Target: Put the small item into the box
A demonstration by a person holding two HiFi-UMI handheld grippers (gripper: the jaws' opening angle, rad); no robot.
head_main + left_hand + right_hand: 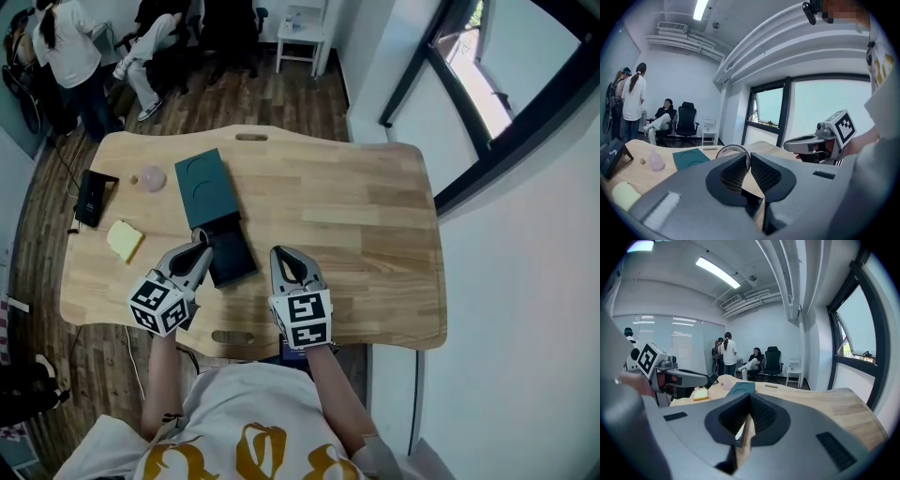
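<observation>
A flat black box [232, 259] lies open on the wooden table [375, 225], with a dark green lid [208, 187] that has round recesses just beyond it. My left gripper [199, 244] hovers over the box's near left corner. In the left gripper view its jaws [749, 157] are pressed on a small round silver-rimmed item [732, 150] at the tips. My right gripper [284, 258] hangs to the right of the box, shut and empty [750, 400]. A small pink item [153, 178] rests left of the lid.
A yellow sponge [125, 240] and a black device [92, 197] lie near the table's left edge. Beyond the table, people stand and sit by office chairs [66, 47]. A window frame [487, 112] runs along the right.
</observation>
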